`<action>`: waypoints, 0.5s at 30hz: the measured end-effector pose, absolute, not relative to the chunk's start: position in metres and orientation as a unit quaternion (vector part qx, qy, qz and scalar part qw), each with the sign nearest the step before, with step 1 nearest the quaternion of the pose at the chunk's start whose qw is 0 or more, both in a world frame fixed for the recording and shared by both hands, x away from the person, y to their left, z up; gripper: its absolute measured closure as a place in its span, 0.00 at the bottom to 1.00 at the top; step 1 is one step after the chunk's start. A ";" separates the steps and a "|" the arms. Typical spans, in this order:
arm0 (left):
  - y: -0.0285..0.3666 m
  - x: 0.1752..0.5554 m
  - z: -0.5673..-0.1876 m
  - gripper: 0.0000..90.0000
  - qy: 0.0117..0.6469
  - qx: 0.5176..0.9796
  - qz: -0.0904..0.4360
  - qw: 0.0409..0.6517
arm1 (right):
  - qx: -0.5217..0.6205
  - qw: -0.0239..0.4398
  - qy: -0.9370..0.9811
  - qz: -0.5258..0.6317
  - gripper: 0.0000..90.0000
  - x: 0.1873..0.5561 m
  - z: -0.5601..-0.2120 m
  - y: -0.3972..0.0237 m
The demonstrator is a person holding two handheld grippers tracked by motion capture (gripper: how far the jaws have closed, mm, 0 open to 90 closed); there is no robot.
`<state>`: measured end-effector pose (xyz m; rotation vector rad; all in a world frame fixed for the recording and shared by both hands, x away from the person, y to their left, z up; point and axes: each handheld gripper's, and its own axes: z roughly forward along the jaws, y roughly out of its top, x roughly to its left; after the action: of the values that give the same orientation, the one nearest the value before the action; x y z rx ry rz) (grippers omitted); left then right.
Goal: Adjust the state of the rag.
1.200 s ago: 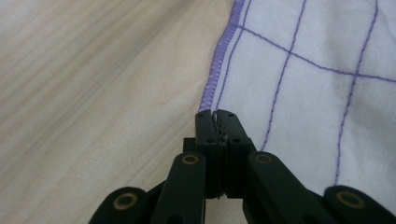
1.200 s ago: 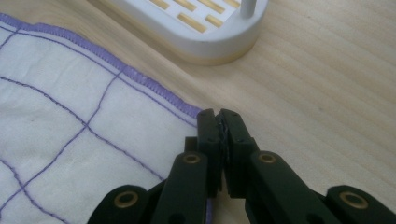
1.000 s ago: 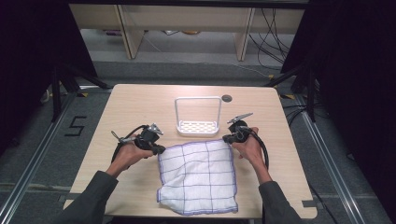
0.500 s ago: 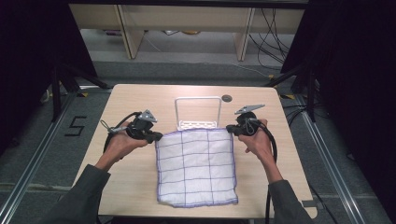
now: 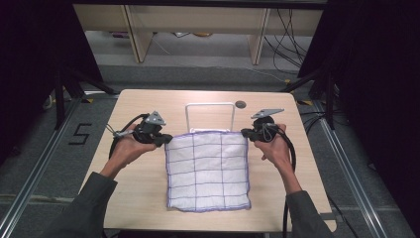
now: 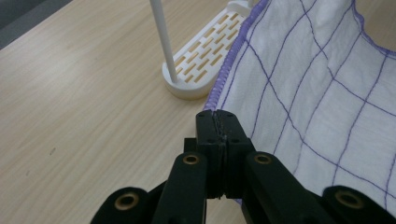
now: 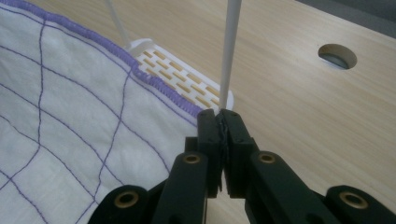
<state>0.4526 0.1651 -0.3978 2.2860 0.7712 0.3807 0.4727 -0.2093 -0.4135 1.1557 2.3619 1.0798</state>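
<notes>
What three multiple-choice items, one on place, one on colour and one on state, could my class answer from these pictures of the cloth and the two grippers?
1. Where is the white wire rack with a slotted base?
A. beyond the far edge of the cloth
B. at the table's near edge
C. on the floor

2. What colour is the grid on the white square cloth?
A. red
B. purple
C. green

3. How do the jaws of the left gripper and right gripper stand?
A. both wide open
B. one open
C. both shut on the cloth's far corners

Answers: 1 A, the high view shows the rack just behind the cloth; 2 B, stitching and hem are purple; 3 C, both gripper views show the jaws pinching the hem.
</notes>
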 end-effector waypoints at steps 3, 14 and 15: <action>0.166 0.454 -0.397 0.98 0.299 0.878 0.146 0.345 | 0.387 0.150 0.829 0.374 0.98 0.475 -0.408 -0.211; 0.167 0.436 -0.396 0.98 0.280 0.881 0.141 0.355 | 0.378 0.157 0.831 0.377 0.98 0.465 -0.404 -0.208; 0.168 0.435 -0.397 0.98 0.279 0.880 0.141 0.357 | 0.382 0.153 0.831 0.375 0.98 0.463 -0.403 -0.207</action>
<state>0.4347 0.1679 -0.3968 2.2710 0.7206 0.3650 0.4631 -0.2072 -0.4030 1.0948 2.3824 1.0757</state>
